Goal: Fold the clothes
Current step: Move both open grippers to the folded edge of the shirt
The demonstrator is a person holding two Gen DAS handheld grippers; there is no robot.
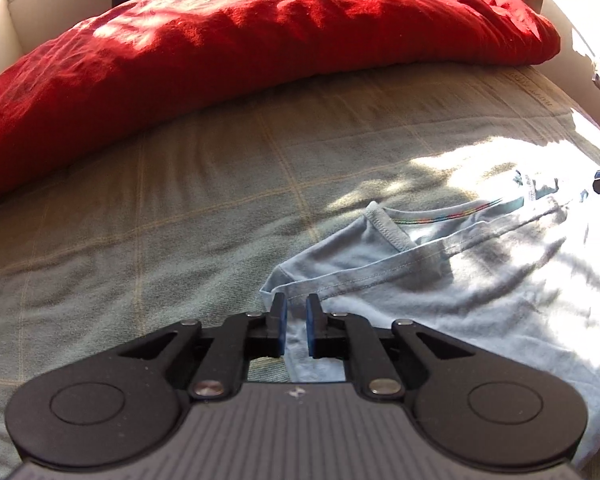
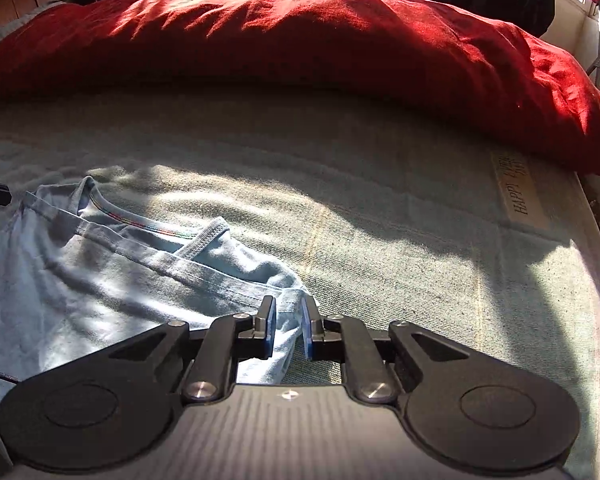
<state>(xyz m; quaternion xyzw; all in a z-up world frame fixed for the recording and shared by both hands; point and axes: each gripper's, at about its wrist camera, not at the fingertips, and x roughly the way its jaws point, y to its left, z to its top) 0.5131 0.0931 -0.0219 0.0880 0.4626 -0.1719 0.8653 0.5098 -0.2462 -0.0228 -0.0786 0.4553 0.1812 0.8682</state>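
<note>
Left wrist view: left gripper (image 1: 296, 320), black linkage, blue pads, jaws clenched on soft pale-blue knit T-shirt (image 1: 380, 264) near bed's (image 1: 140, 240) front edge; right gripper (image 2: 288, 320) jaws pinching its other corner; plump red pillow (image 2: 300, 40) along far edge; woven checked bedcover.

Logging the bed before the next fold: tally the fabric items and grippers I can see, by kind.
Light blue T-shirt: 1
Red duvet: 1
Grey-green checked bedspread: 1
Grippers: 2, left gripper, right gripper, each with jaws nearly closed on a shoulder of the shirt
Total: 5
</note>
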